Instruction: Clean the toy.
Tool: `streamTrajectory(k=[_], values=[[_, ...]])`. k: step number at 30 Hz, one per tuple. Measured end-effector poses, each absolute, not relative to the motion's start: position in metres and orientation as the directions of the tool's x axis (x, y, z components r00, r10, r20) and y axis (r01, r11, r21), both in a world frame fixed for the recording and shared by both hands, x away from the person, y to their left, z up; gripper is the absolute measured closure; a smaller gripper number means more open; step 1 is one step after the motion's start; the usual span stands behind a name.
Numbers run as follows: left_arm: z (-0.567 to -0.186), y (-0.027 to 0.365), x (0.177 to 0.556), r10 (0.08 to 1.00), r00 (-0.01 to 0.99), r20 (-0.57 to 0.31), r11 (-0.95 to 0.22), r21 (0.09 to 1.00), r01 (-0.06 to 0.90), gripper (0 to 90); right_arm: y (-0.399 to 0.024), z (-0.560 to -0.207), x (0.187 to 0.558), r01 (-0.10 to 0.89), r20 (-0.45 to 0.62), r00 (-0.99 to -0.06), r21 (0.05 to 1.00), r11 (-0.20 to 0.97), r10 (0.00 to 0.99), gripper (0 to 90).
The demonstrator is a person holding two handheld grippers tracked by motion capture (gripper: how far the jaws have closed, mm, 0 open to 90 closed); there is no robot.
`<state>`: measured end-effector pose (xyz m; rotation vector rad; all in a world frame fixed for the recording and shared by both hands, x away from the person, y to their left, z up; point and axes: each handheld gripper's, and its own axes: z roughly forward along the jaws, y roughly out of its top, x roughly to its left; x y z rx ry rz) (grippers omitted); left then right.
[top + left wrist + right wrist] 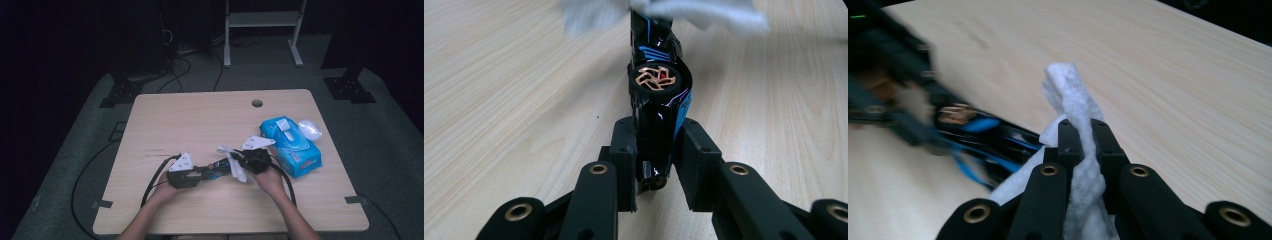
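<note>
Dark room, pale wooden surface (200, 120) lit in middle. Left gripper (655, 162) pinching black-and-blue toy car (659, 95) by its end, car turned on side, copper-spoked wheel up. Right gripper (1082, 142) clamped on twisted white wipe (1070, 95), wipe touching car's far end. Blue wipes pack (291, 142) lies just right of hands.

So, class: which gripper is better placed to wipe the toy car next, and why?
Right. The right gripper is shut on the wipe, which lies against the car. The left gripper is shut on the car, holding it steady.
</note>
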<state>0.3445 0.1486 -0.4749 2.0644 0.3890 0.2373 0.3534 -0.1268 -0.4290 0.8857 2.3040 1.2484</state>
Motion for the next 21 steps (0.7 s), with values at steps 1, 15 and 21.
streamTrajectory(k=[1,15,21], values=[[-0.475,0.149,0.345,0.371,0.929,0.004,-0.462,0.868,0.181,71.2,-0.134,-0.429,0.356,0.358,-0.035,-0.713,0.84,0.406,0.7,84.9],[-0.475,0.148,0.345,0.37,0.929,0.007,-0.464,0.868,0.178,71.2,-0.094,-0.429,0.343,0.319,-0.002,-0.798,0.847,0.424,0.603,84.9],[-0.475,0.148,0.345,0.371,0.929,0.009,-0.466,0.867,0.178,71.3,-0.077,-0.429,0.339,0.291,-0.022,-0.822,0.843,0.452,0.57,84.9]])
